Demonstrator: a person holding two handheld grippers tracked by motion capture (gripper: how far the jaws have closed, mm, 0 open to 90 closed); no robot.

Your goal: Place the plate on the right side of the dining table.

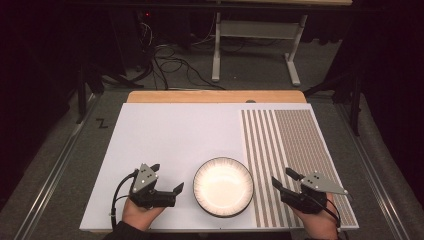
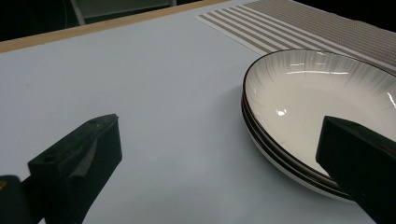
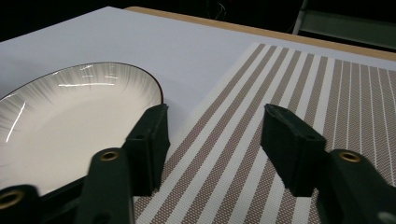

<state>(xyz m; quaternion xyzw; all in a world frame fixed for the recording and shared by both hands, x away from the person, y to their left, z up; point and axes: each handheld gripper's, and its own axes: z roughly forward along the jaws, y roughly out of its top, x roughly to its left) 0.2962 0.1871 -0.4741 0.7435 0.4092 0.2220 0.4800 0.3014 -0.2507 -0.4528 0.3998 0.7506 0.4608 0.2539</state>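
Observation:
A white deep plate [image 1: 223,186] with a dark rim and fine grey rays sits on the white board [image 1: 170,135], near its front edge. In the left gripper view the plate [image 2: 317,93] shows layered rims at its side, like a stack. My left gripper [image 1: 168,177] rests just left of it, open, with nothing between its jaws; the right jaw hangs over the plate's near edge in the left gripper view [image 2: 219,140]. My right gripper [image 1: 281,176] is open above the striped mat, just right of the plate [image 3: 70,116]. Nothing lies between the right gripper [image 3: 215,126] jaws.
A brown and white striped placemat [image 1: 295,150] covers the board's right part. A wooden table edge [image 1: 215,96] runs along the back. Beyond it are floor cables [image 1: 170,62] and a white table frame [image 1: 255,30]. Metal rails [image 1: 55,175] flank the table.

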